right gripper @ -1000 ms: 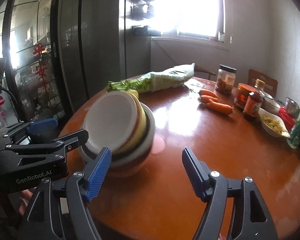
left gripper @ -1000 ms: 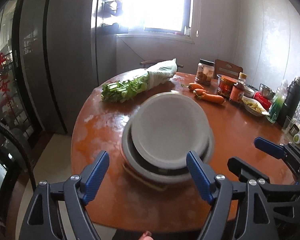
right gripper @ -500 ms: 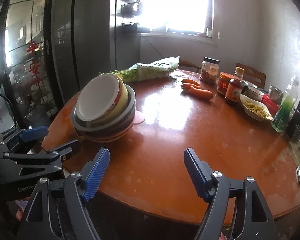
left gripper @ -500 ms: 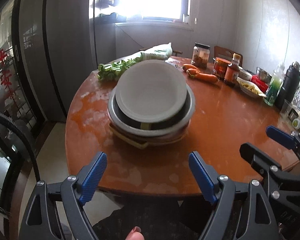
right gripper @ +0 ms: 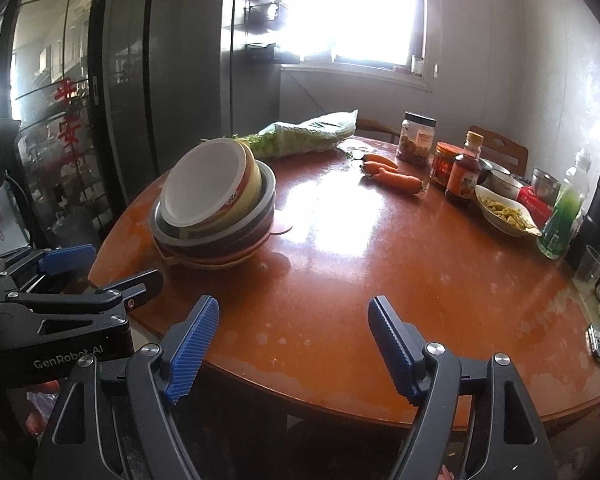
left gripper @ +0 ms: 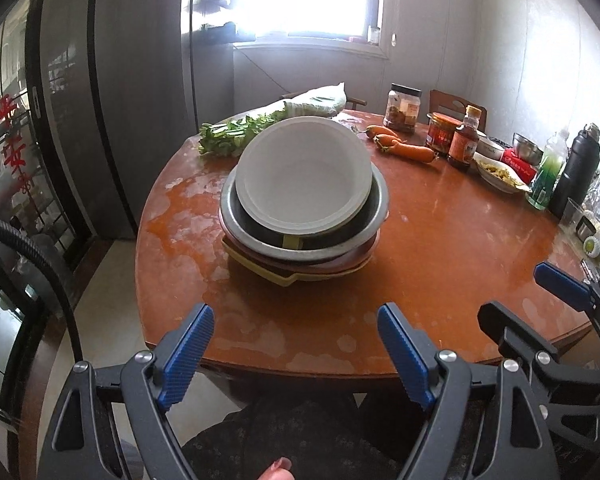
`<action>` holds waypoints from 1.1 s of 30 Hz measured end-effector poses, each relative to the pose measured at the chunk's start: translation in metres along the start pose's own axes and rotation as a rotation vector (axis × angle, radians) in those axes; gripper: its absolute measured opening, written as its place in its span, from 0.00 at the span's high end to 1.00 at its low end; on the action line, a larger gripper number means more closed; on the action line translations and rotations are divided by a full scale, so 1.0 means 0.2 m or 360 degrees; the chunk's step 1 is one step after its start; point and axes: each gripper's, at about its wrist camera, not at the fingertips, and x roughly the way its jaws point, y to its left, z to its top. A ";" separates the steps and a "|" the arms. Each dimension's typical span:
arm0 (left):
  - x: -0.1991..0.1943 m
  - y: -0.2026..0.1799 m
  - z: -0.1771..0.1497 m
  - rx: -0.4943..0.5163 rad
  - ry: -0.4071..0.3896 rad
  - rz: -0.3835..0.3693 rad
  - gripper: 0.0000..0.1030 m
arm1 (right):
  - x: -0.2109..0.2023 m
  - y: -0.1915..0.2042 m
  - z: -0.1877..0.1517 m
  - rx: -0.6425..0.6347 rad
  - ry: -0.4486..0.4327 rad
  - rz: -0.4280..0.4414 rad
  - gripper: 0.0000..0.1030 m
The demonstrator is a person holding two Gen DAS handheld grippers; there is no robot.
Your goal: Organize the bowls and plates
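Left gripper (left gripper: 296, 338) and right gripper (right gripper: 294, 332) both spread wide, nothing between fingers, hovering at near table (left gripper: 440, 240) edge. Stack (left gripper: 304, 196) of bowls and plates sits on table's left side, white bowl (right gripper: 204, 182) on top, tilted.

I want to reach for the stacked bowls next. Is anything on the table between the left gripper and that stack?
Nothing visible: only bare table lies between the open left gripper and the stack of bowls.

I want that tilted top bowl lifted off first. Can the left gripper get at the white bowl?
Probably yes: the left gripper is open, facing the white bowl atop the stack, only bare orange table between.
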 end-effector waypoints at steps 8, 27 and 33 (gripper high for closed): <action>0.00 -0.01 0.00 0.0012 0.0011 -0.0003 0.19 | 0.00 -0.01 0.00 0.0018 0.0015 -0.0008 0.24; 0.02 -0.01 -0.01 0.0029 0.0034 -0.0006 0.19 | 0.00 -0.01 -0.01 0.0019 0.0024 -0.0014 0.24; 0.03 0.00 -0.01 0.0022 0.0035 -0.0004 0.19 | 0.00 -0.01 -0.02 0.0021 0.0026 -0.0020 0.24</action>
